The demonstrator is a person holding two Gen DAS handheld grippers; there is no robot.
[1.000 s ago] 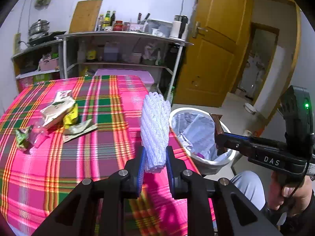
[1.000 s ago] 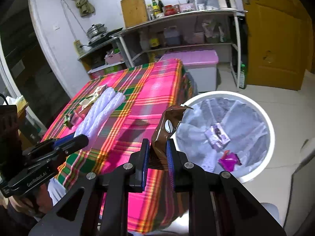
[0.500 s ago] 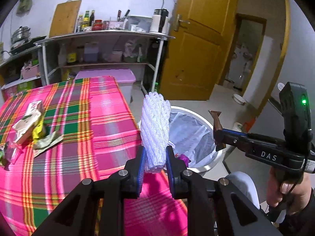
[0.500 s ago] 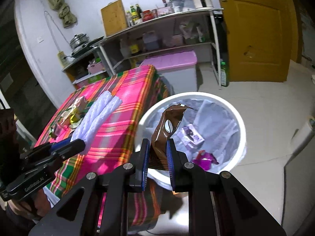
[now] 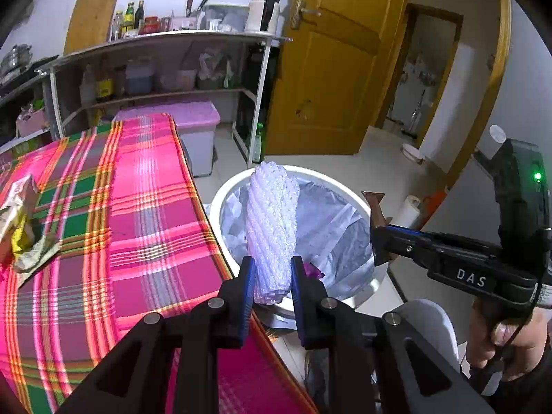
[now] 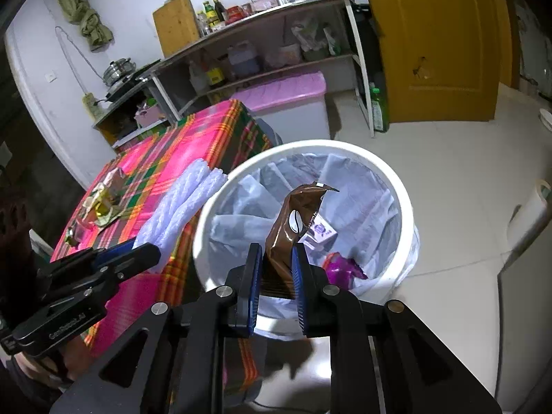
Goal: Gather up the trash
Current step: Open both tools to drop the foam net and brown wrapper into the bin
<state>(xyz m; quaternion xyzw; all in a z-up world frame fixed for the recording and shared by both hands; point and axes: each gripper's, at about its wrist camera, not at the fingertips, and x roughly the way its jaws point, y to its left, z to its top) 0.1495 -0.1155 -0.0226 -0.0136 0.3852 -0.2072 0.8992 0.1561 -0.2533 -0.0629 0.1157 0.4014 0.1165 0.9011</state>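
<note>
My left gripper point(image 5: 273, 277) is shut on a white foam fruit net point(image 5: 272, 220), held upright over the near rim of the white trash bin point(image 5: 220, 193). My right gripper point(image 6: 275, 276) is shut on a brown coffee wrapper point(image 6: 293, 224) above the bin point(image 6: 396, 179), which is lined with a clear bag and holds a purple wrapper point(image 6: 341, 269) and a small lilac packet point(image 6: 322, 231). In the left wrist view the right gripper point(image 5: 379, 238) shows at the right, over the bin's far side. The foam net point(image 6: 183, 203) and left gripper point(image 6: 138, 252) appear at the left of the right wrist view.
The table with a pink plaid cloth point(image 5: 145, 207) stands left of the bin, with several crumpled wrappers point(image 5: 20, 227) on it. Behind are a cluttered shelf unit point(image 5: 165, 79), a purple-lidded tub point(image 5: 196, 138) and a yellow door point(image 5: 331, 69). A person's hand point(image 5: 510, 341) grips the right tool.
Both grippers have swung right from over the table to over the bin, each still holding its piece. The table has slid left in both views.
</note>
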